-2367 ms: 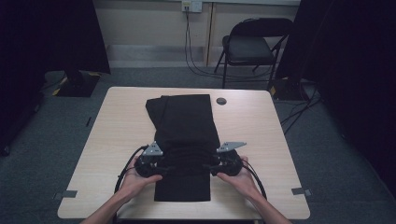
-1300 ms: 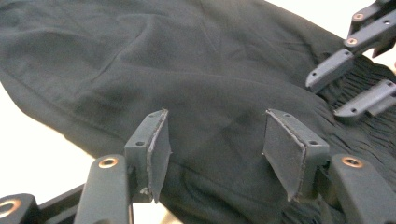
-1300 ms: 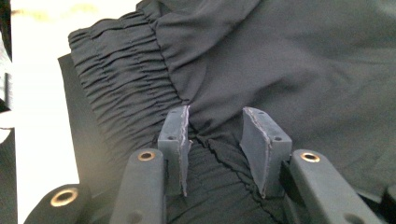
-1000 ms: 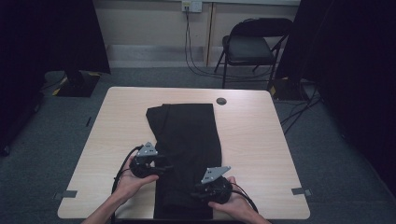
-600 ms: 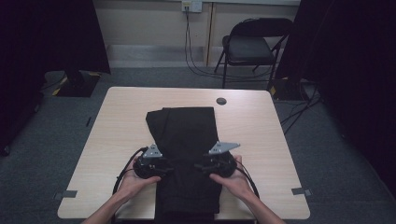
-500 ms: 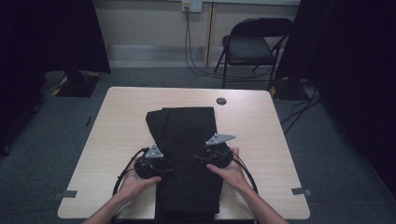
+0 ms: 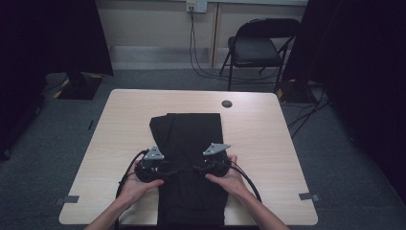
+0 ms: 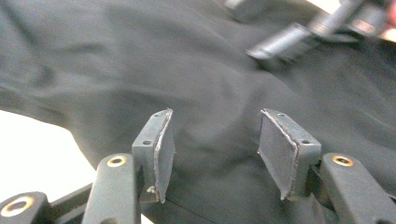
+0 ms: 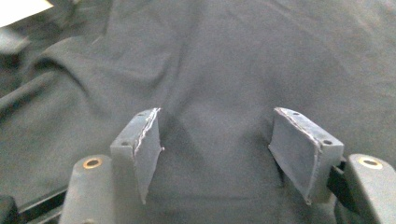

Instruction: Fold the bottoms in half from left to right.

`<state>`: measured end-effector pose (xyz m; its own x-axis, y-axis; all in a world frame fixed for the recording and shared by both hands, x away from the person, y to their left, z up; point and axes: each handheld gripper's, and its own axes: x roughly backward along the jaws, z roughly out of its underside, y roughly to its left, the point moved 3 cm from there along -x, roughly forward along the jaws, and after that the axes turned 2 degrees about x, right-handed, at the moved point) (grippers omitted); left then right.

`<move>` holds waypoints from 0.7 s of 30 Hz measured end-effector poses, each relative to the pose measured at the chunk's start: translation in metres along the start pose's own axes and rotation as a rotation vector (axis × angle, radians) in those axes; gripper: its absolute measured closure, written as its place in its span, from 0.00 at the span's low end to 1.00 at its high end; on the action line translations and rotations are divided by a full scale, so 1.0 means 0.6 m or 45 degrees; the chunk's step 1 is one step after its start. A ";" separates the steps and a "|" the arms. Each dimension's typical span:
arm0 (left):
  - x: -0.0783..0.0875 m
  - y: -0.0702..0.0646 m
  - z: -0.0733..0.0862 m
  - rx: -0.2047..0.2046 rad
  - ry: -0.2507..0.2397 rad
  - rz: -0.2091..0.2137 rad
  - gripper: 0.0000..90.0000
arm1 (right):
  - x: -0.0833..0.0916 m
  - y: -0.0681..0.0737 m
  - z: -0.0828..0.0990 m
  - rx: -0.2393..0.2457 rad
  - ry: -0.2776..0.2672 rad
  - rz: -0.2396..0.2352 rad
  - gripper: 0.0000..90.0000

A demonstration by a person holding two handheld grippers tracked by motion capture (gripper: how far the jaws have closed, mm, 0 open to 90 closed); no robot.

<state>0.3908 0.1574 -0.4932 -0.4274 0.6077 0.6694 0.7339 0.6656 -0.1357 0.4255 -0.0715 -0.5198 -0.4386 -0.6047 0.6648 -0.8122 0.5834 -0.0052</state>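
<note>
Both grippers sit over the black garment [image 7: 191, 163], and we read both as open with nothing pinched.

Left gripper [image 8: 212, 154]: jaws stand apart, pads [image 8: 164, 149] clear of each other, dark cloth lying flat behind the gap. No fold is drawn up between them. In the high view we see it [image 7: 165, 168] at the garment's left edge, held by the left hand [image 7: 139, 184], with the cable looping out over the table [image 7: 268, 139] to the left.

Right gripper [image 9: 217, 156]: jaws have just been opening and now stand wide. Fabric runs smooth across the gap, nothing between the pads [image 9: 148, 147]. In the high view we see it [image 7: 196, 167] over the middle of the garment, with the right hand [image 7: 230, 179] behind it on the cloth's right side. The two grippers point toward each other and are near but not touching. The right one also shows blurred at the top right of the left gripper view.

The garment looks like folded trousers. It lies lengthwise down the middle of the light wooden table, with the far end wider and slightly rumpled and the near end reaching the table's front edge between the forearms.

Also on the table is a small dark round object [image 7: 227, 103] near the far edge, well apart from the cloth. A folding chair [image 7: 261, 45] stands on the floor beyond.
</note>
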 end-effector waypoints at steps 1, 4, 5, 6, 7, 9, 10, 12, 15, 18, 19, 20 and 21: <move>0.000 0.002 0.000 0.012 -0.007 -0.004 0.49 | 0.004 0.006 0.004 0.010 -0.005 -0.012 0.37; 0.003 0.013 -0.005 0.011 -0.023 -0.028 0.48 | 0.009 0.016 0.010 0.031 -0.016 -0.029 0.37; 0.002 0.016 -0.006 0.018 -0.031 -0.035 0.47 | 0.010 0.020 0.012 0.043 -0.015 -0.043 0.37; 0.001 0.019 -0.007 0.027 -0.032 -0.031 0.47 | 0.014 0.024 0.014 0.054 -0.011 -0.062 0.37; 0.000 0.023 -0.006 0.045 -0.033 -0.028 0.47 | 0.017 0.028 0.017 0.069 -0.009 -0.083 0.37; -0.002 0.030 -0.003 0.064 -0.019 -0.042 0.47 | 0.025 0.037 0.023 0.081 -0.005 -0.100 0.37; -0.003 0.033 -0.001 0.069 -0.011 -0.038 0.47 | 0.029 0.041 0.026 0.092 0.001 -0.107 0.37; -0.005 0.035 0.001 0.065 -0.005 -0.053 0.47 | 0.037 0.051 0.033 0.102 0.001 -0.126 0.37; -0.005 0.036 0.001 0.058 -0.012 -0.069 0.47 | 0.048 0.063 0.043 0.108 -0.007 -0.157 0.37; -0.012 0.033 0.003 0.037 0.006 -0.061 0.47 | 0.059 0.076 0.051 0.130 0.009 -0.168 0.37; -0.015 0.031 0.005 0.029 0.020 -0.059 0.47 | 0.061 0.079 0.052 0.128 0.013 -0.171 0.37; -0.020 0.028 0.008 0.014 0.048 -0.056 0.47 | 0.064 0.083 0.054 0.129 0.016 -0.176 0.37; -0.023 0.024 0.011 0.022 0.064 -0.049 0.47 | 0.070 0.090 0.058 0.140 0.024 -0.185 0.37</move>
<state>0.4038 0.1612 -0.5092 -0.4279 0.5590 0.7103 0.7079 0.6958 -0.1211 0.3497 -0.0842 -0.5184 -0.3070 -0.6675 0.6784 -0.9041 0.4273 0.0113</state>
